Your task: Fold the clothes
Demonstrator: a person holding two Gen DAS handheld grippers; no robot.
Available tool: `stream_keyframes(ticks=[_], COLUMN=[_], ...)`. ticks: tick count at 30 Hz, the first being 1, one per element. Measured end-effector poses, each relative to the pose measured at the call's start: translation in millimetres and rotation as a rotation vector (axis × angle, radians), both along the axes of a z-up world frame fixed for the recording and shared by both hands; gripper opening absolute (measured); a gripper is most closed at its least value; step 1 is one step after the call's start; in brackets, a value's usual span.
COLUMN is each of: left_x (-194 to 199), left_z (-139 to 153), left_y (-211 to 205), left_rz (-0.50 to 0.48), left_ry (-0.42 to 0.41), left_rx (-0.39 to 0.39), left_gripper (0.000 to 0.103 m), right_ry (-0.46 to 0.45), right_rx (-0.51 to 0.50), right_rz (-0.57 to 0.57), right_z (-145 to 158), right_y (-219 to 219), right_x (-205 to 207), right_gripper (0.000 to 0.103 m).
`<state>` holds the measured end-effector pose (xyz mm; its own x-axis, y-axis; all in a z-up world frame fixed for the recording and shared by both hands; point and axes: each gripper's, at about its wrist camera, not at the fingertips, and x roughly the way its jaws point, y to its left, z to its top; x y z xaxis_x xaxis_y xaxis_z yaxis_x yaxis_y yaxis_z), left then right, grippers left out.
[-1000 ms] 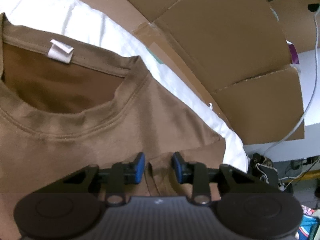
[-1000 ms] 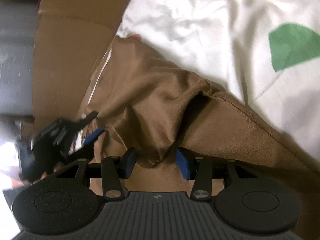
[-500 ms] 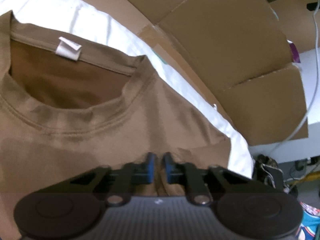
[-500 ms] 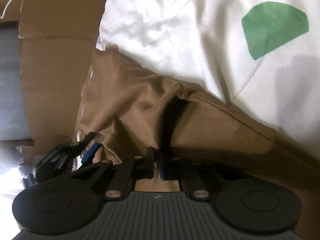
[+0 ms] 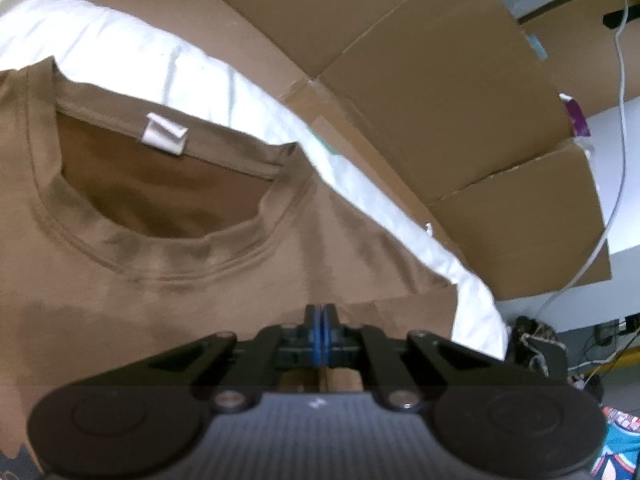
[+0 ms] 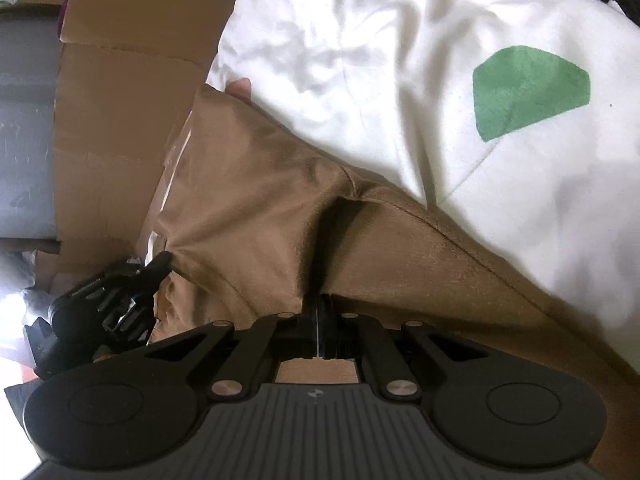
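- While the brown T-shirt (image 5: 168, 280) lay on a white sheet (image 6: 400, 60), the left gripper (image 5: 321, 322) pinched its fabric at 6 o'clock, fingers closed.
- With fingers closed too, the right gripper (image 6: 320, 320) clamped a sleeve fold at 6 o'clock.
- Cardboard (image 5: 440, 80) sat toward 1 o'clock.
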<state>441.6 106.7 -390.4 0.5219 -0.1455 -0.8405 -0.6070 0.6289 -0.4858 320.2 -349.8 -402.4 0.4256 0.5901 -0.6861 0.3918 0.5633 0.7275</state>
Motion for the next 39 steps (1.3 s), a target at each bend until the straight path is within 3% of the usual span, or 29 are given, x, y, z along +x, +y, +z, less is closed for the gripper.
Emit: stream_keyframes(ticks=[3,4,6,7,8,10,15,16,18,19,20,21,26,28,34,36,37,39], left_x=[-1,-2,-1,0,1,-2,7,9,12,12,13,13,7,4,8,7,8,10], left_z=[-1,0,1,1,0,0,-9,-10,-11,-13,-16,-17,-13,-11,-17,-16,-14,-11], left_y=[1,2,1,0,-1,0,-1,-2,-4,-4,-4,-5,-7,-6,-9,-12,-14,-19], left_rz=[-0.021,-0.027,-0.038,-0.041,-0.041,-0.039,-0.029,-0.029,-0.031,-0.036,-0.043,-0.048,-0.057,-0.053,-0.041,-0.042,-0.053,-0.08], left_ry=[-0.002,0.001,0.011,0.014,0.014,0.009,0.012,0.013,0.016,0.019,0.023,0.027,0.033,0.033,0.033,0.032,0.029,0.022], left_rx=[-0.02,-0.013,0.016,0.029,0.04,0.047,0.056,0.058,0.053,0.038,0.018,0.009,0.022,0.01,0.001,0.005,0.013,0.025], left_gripper=[0.004,0.009,0.022,0.036,0.043,0.046,0.045,0.043,0.027,0.011,0.008,0.008,0.006,0.006,0.008,0.019,0.027,0.034], right_ry=[-0.023,-0.039,-0.061,-0.066,-0.068,-0.055,-0.038,-0.034,-0.027,-0.024,-0.02,-0.016,-0.003,-0.004,-0.005,-0.015,-0.023,-0.043], right_rx=[0.022,0.022,0.009,-0.002,-0.01,-0.016,0.034,0.044,0.065,0.075,0.086,0.096,0.118,0.125,0.141,0.145,0.145,0.143], right_rz=[0.004,0.005,-0.01,-0.032,-0.055,-0.1,-0.187,-0.196,-0.214,-0.223,-0.232,-0.241,-0.267,-0.274,-0.286,-0.265,-0.247,-0.209], right_z=[5,8,12,12,12,7,-5,-6,-9,-10,-12,-13,-19,-20,-22,-20,-17,-13], right_y=[-2,-3,-7,-10,-14,-22,-38,-39,-42,-43,-44,-46,-50,-53,-56,-50,-47,-37], right_x=[1,2,2,1,1,4,8,9,10,10,11,11,12,12,13,12,12,11], right_gripper=[0.002,0.008,0.037,0.054,0.055,0.054,0.054,0.053,0.052,0.045,0.039,0.037,0.008,0.007,0.01,0.023,0.039,0.043])
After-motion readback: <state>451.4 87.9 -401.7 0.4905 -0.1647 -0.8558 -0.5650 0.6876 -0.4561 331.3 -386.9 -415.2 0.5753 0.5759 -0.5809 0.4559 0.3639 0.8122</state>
